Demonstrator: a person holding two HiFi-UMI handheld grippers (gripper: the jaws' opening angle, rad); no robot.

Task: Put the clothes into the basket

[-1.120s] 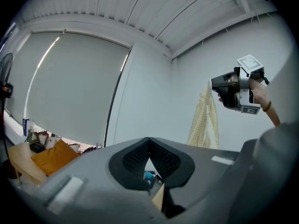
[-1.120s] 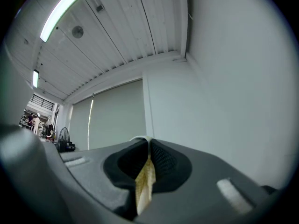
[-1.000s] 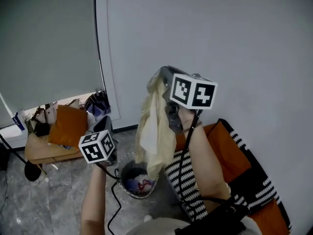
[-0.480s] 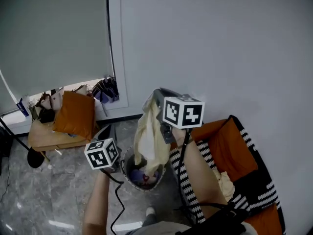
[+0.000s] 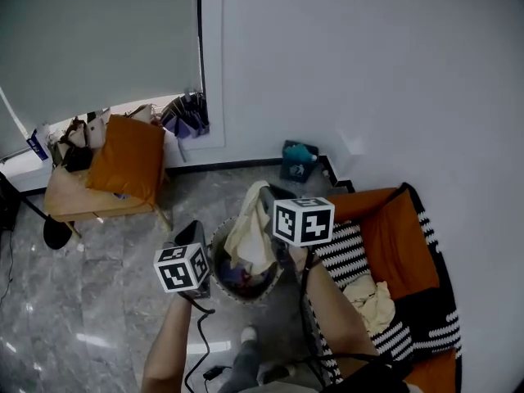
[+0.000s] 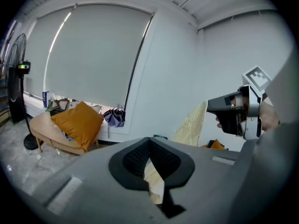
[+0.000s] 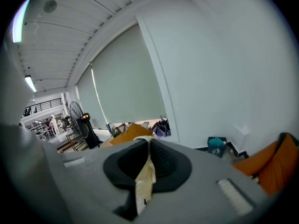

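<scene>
1. The left gripper (image 6: 149,143) and right gripper (image 7: 148,146) have sunk; the yellow garment (image 5: 247,236) now sags into the basket (image 5: 217,244).
2. Left gripper: jaws together, bare floor (image 5: 98,301) to its left, basket rim just right.
3. Right gripper clenches the garment over the rim; striped couch (image 5: 350,252) to its right.

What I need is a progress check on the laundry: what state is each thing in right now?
left hand-held gripper, shut on a fold of the yellow garment
right hand-held gripper, shut on the yellow garment's top
yellow garment, hanging, lower end dipping into the basket
basket, upright on the floor, holding other clothes
cream garment, lying loose on the striped cover, not in the basket
roller blind, drawn almost fully down
</scene>
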